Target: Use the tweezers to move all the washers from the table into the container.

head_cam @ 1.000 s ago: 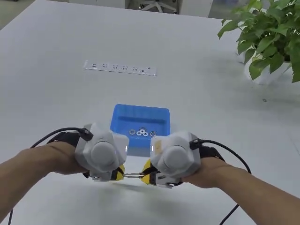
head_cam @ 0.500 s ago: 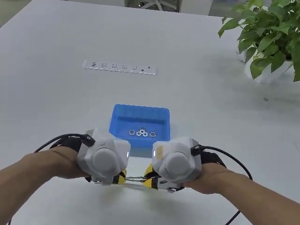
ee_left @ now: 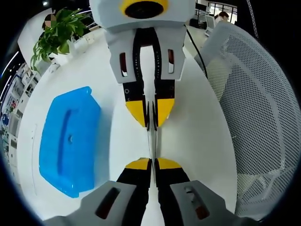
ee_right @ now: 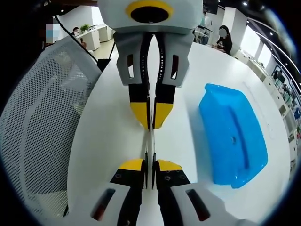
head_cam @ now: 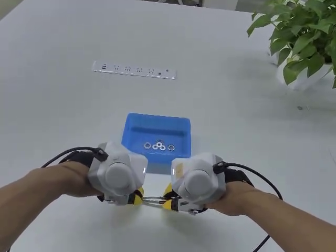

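A thin pair of metal tweezers (head_cam: 152, 199) spans the gap between my two grippers, just in front of the blue container (head_cam: 134, 128). My left gripper (head_cam: 135, 197) is shut on one end of the tweezers (ee_left: 151, 136). Facing it, my right gripper (head_cam: 168, 202) is shut on the other end of the tweezers (ee_right: 149, 141). Both sets of yellow-tipped jaws are pressed together. Several metal washers (head_cam: 159, 146) lie inside the container. In the left gripper view the container (ee_left: 68, 141) is at the left, and in the right gripper view the container (ee_right: 233, 134) is at the right.
A white power strip (head_cam: 134, 71) lies on the white table (head_cam: 63, 115) beyond the container. A potted green plant (head_cam: 302, 37) stands at the far right. A white mesh chair back (ee_left: 244, 117) is near the table's front edge.
The head camera has tilted a little. Both grippers stay shut on the tweezers in about the same place before the container.
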The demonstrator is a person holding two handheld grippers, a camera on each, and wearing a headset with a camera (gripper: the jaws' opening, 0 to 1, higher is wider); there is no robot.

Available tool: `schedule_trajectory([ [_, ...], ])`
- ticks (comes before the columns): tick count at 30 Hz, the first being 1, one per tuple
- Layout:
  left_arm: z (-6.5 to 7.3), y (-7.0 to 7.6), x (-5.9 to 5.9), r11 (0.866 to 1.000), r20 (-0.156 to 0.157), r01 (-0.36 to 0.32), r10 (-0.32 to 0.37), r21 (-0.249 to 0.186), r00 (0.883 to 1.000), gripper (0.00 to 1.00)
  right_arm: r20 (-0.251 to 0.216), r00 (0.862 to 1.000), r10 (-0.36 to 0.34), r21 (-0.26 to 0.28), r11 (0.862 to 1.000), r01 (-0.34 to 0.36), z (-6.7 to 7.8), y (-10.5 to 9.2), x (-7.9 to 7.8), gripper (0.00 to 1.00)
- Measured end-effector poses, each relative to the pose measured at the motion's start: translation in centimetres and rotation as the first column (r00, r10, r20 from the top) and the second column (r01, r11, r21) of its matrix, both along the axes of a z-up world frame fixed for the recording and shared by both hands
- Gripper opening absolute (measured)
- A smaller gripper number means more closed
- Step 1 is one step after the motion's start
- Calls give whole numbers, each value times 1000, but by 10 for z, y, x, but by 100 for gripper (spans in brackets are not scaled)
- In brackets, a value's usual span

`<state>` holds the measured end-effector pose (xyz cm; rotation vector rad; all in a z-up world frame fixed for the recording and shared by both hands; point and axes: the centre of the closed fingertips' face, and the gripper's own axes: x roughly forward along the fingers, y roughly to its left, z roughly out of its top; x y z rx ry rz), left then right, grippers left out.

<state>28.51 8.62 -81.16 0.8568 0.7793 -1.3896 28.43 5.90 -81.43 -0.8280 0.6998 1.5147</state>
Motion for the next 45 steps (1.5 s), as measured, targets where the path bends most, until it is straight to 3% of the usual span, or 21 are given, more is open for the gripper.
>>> schedule_trajectory([
  [22,-3,9,-5,1000,-18,4,-4,18,1000,7,-12,1000,11,-5,1000,-11,-2,2,-3,12],
  [36,-3,10,-7,1000,-24,-3,3,21,1000,9,7,1000,6,-4,1000,-6,0,-1,0,15],
  [42,1,13,-8,1000,-28,-19,19,23,999,14,21,1000,11,4,1000,-11,6,-1,-3,20],
  [45,6,16,-7,999,-34,-47,47,16,998,21,17,1000,-21,21,1000,21,11,-1,0,25],
])
